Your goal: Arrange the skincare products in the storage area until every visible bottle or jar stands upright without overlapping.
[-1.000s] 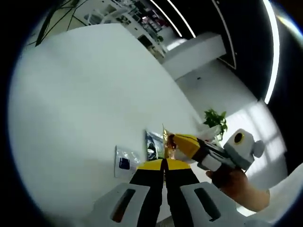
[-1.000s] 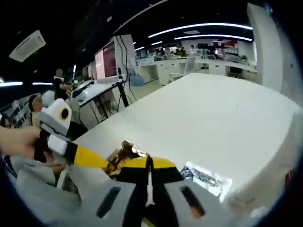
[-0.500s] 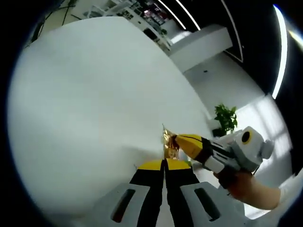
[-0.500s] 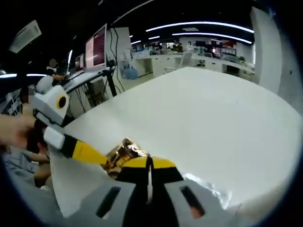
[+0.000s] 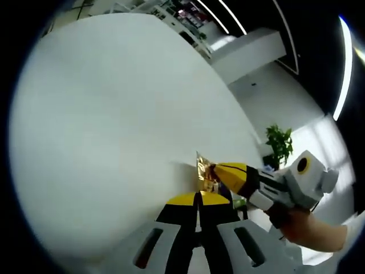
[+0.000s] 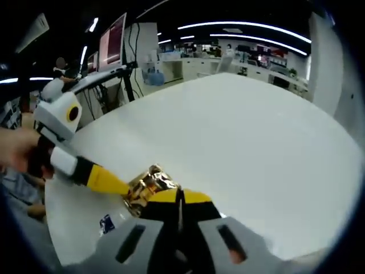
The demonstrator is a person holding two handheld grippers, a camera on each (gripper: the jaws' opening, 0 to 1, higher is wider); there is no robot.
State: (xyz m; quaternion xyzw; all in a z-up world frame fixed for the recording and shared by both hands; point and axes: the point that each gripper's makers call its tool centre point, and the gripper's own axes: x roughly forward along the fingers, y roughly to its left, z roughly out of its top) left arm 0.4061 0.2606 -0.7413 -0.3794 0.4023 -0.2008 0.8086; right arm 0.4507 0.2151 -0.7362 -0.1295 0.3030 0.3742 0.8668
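Note:
A small crinkled gold foil packet [image 5: 202,169] hangs above the white table [image 5: 114,114], pinched from two sides. My left gripper [image 5: 198,197] is shut on its near edge in the left gripper view. There the right gripper [image 5: 215,170] reaches in from the right, held by a hand [image 5: 313,234], and is closed on the same packet. In the right gripper view the gold packet [image 6: 149,185] sits just left of my right gripper [image 6: 179,196], and the left gripper [image 6: 125,191] meets it from the left. No bottle or jar is in sight.
A small blue-labelled sachet [image 6: 106,222] lies on the white table [image 6: 245,131] near its edge. Desks with monitors [image 6: 114,43] and a seated person stand beyond the table. A potted plant [image 5: 280,145] stands on the floor past the table's far side.
Both grippers kept their hold on the gold packet while both views swung. The sachets on the table slid out of the left gripper view; a blue-labelled one now shows at lower left in the right gripper view.

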